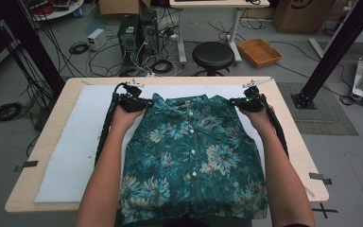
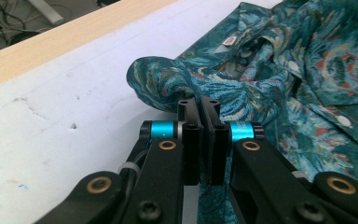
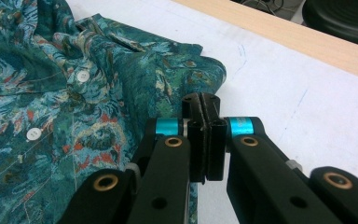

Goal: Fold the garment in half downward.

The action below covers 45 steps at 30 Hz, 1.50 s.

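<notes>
A teal floral button-up shirt (image 1: 194, 161) lies front up on the white mat (image 1: 75, 142), collar toward the far edge. My left gripper (image 1: 133, 101) is shut on the shirt's left shoulder fabric (image 2: 177, 84), which bunches up just beyond the jaws of the left gripper (image 2: 199, 105). At the shirt's right shoulder my right gripper (image 1: 246, 101) is shut on the shirt (image 3: 98, 93); cloth runs between the jaws of the right gripper (image 3: 201, 100). White buttons run down the middle.
The mat covers a wooden table (image 1: 42, 142). Beyond the far edge stand a black stool (image 1: 212, 54), computer towers (image 1: 137, 30), cables and an orange basket (image 1: 259, 51). The shirt's hem hangs over the near edge.
</notes>
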Motion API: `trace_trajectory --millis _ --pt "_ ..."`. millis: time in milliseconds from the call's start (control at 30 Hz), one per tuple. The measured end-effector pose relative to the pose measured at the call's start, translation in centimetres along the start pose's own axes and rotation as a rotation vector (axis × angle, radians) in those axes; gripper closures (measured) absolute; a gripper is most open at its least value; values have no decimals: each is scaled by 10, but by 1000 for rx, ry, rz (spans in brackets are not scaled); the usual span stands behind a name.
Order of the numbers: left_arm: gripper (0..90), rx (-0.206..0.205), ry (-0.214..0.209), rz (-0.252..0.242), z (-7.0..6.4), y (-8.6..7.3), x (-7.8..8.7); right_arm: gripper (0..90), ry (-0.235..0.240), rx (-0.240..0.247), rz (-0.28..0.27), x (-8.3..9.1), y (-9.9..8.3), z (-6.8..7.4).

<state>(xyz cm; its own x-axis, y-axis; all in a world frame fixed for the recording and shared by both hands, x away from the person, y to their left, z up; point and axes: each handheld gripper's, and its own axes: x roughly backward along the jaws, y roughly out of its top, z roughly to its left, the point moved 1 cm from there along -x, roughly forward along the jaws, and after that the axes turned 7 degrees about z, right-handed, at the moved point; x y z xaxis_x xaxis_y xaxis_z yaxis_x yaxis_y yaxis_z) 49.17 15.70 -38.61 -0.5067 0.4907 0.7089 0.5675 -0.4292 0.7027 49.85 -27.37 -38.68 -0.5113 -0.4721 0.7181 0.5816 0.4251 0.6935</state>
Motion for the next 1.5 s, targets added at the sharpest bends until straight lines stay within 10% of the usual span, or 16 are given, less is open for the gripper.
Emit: trace_trajectory --millis 667,1500 --pt "872 -5 -40 6 -1 -22 16 900 42 8 -18 16 -12 -1" --pt "870 -71 -84 -59 -36 -53 48 900 74 82 -47 45 -38 25"
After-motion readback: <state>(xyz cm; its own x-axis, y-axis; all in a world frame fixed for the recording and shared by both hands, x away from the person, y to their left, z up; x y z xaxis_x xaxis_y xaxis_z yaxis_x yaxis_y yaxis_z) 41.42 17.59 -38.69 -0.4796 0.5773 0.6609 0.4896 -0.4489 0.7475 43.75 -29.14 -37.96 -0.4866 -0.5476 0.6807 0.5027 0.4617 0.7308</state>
